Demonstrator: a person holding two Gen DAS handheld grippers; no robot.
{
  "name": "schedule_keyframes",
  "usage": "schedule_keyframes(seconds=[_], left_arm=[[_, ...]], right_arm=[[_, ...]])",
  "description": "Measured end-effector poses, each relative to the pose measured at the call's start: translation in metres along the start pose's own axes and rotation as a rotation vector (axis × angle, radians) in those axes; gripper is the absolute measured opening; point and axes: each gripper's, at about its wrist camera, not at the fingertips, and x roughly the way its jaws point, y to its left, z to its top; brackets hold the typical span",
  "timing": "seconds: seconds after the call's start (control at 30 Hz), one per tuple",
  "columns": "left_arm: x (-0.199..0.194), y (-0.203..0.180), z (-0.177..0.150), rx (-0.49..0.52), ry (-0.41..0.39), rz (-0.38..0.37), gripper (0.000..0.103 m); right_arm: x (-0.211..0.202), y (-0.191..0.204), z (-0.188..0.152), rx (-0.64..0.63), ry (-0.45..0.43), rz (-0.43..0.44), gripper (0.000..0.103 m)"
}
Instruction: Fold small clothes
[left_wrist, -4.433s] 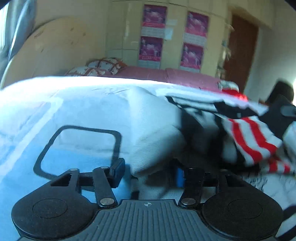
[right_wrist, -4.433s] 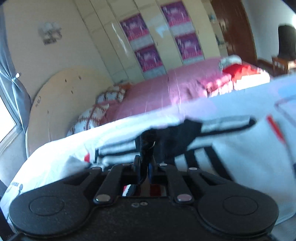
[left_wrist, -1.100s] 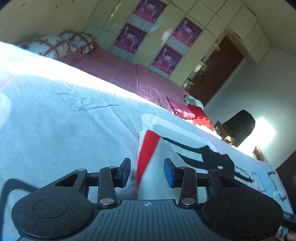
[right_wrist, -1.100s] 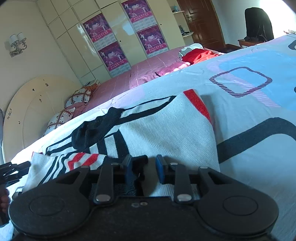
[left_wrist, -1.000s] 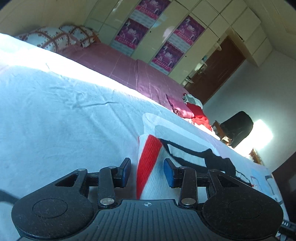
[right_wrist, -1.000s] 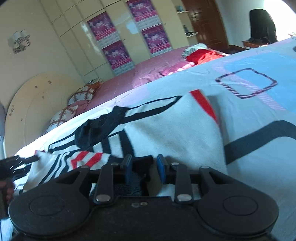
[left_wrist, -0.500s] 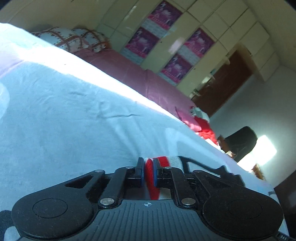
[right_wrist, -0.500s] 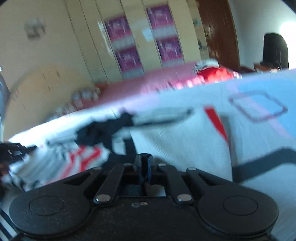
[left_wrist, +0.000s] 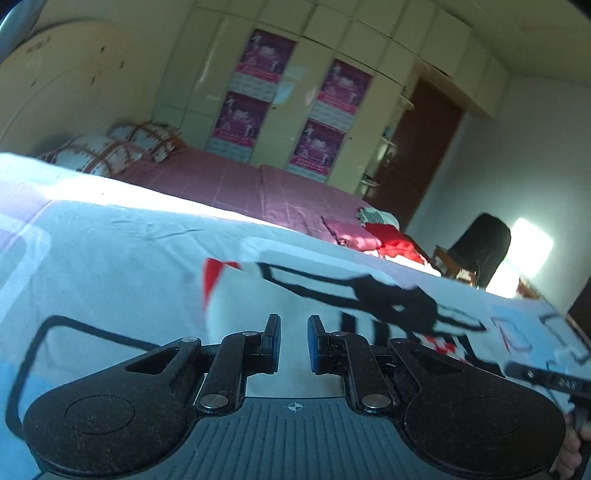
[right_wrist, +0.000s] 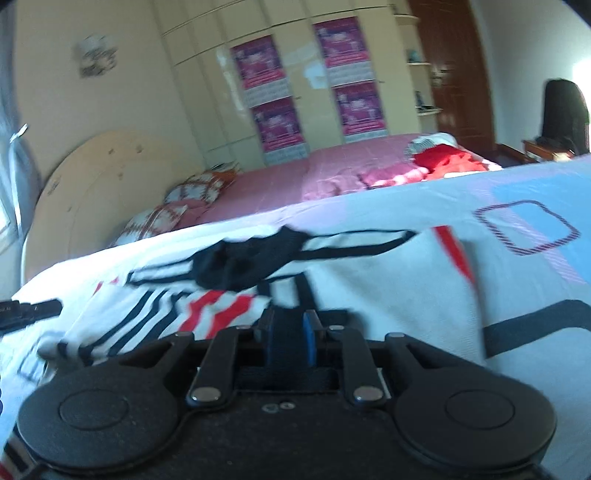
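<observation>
A white knitted sweater (left_wrist: 295, 295) with black and red stripes and a black collar (right_wrist: 243, 262) lies spread on the patterned bedsheet (left_wrist: 110, 266). My left gripper (left_wrist: 291, 334) hovers just above the sweater's near edge. Its jaws are opening with a clear gap, and only flat white fabric shows behind them. My right gripper (right_wrist: 287, 332) is at the sweater's near hem. Its jaws are opening too, with a dark fold of that hem still between the blue pads (right_wrist: 308, 341). Each gripper appears at the edge of the other's view.
Beyond the sheet lies a pink bed (right_wrist: 295, 177) with patterned pillows (left_wrist: 96, 155) and a heap of red clothes (right_wrist: 443, 158). Cream wardrobes with posters (left_wrist: 258, 92) and a brown door (left_wrist: 417, 155) line the far wall. A dark chair (left_wrist: 480, 247) stands at the right.
The left gripper has let go of the red-edged hem, opened, and drawn back and up; the sweater has dropped flat. The right jaws, pinched tight before, have parted slightly around the dark hem.
</observation>
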Motion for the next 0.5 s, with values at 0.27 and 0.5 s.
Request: schedule_keyframes(seconds=[0.27, 0.5], left_arm=[[0.004, -0.004, -0.038, 0.189, 0.110, 0.068, 0.013], [-0.026, -0.021, -0.021, 0.204, 0.023, 0.081, 0.013]], right_arm=[[0.017, 0.022, -0.017, -0.173, 0.084, -0.073, 0.010], [0.003, 0.023, -0.008, -0.169, 0.058, -0.125, 0.019]])
